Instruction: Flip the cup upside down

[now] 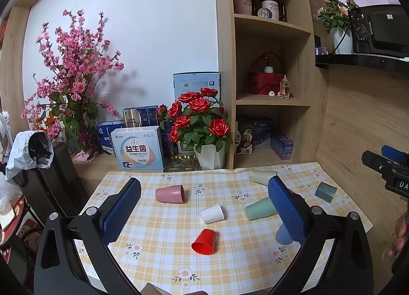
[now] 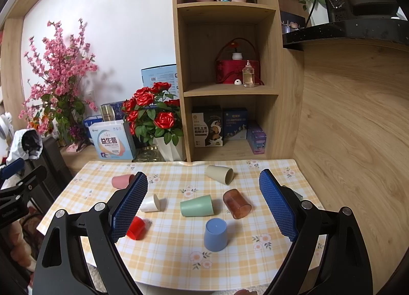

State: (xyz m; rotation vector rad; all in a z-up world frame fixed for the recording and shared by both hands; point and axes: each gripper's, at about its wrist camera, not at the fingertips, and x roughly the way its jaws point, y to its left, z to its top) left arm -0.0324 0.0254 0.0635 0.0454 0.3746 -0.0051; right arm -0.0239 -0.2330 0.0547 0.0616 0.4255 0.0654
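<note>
Several cups lie on a checked tablecloth. A blue cup stands upside down. On their sides lie a green cup, a brown translucent cup, a beige cup, a white cup, a red cup and a pink cup. In the left wrist view the red cup, white cup, pink cup and green cup show. My left gripper and right gripper are both open and empty above the table.
A vase of red roses, boxes and a pink blossom plant stand behind the table. A wooden shelf unit rises at the back. A grey-green cup lies at the right.
</note>
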